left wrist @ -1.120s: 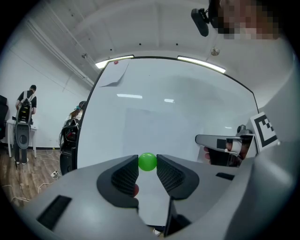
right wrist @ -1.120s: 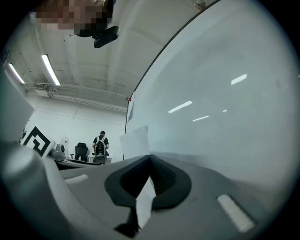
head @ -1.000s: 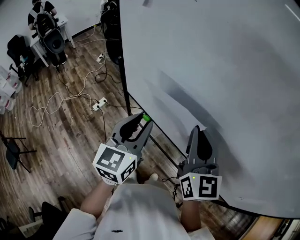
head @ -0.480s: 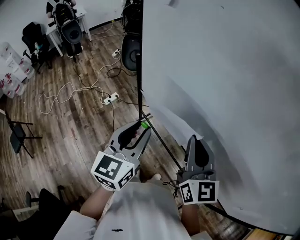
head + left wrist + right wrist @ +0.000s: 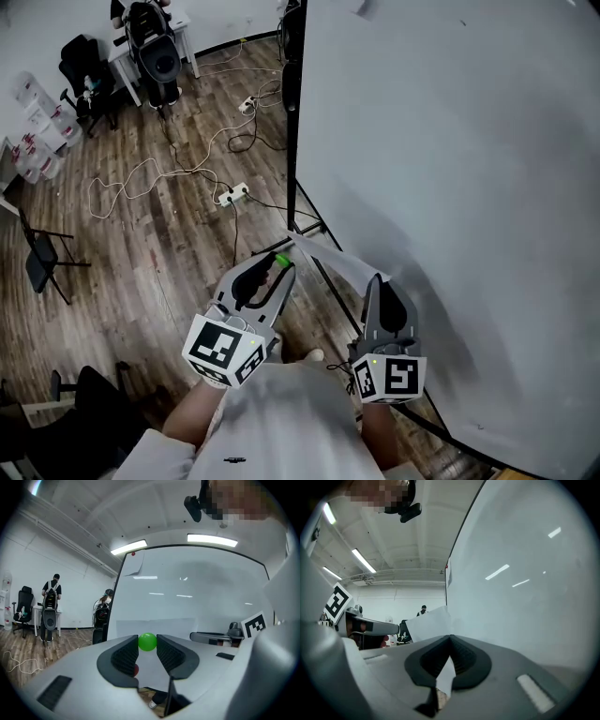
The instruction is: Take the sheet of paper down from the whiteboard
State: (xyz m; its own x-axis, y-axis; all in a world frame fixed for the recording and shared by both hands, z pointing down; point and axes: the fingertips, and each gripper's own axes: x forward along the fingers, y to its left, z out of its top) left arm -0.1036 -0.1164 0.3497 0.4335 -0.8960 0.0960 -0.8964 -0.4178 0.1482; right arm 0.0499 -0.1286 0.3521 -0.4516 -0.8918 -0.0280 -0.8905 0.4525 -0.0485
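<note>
— White and glossy, the whiteboard (image 5: 450, 141) is filling the whole right side of the head view, isn't it?

— Yes, and the wooden floor (image 5: 141, 262) is spreading out to its left, with pale cables (image 5: 159, 173) trailing across the planks.

— Where is the sheet of paper sitting?

— The sheet of paper (image 5: 337, 261) is hanging low, near the board's lower left corner, and is stretching between the two tools. Its far end is standing out from the board's face. Whether any part is touching the board, I cannot tell.

— What is the right tool doing?

— The right tool (image 5: 379, 284) is pinching the sheet. Its jaws are pressing together, with the paper running up between them. It is pointing along the board, just beside the surface.

— And the left one?

— The left tool (image 5: 274, 270) is gripping a small green ball (image 5: 147, 641) at its very tips, with both jaws pressing on it and being held apart by it. The ball is sitting just beside the sheet's left end.

— Anything smaller?

— A speck of red (image 5: 135, 670) is showing deeper between those jaws, but it is too small to make out.
</note>
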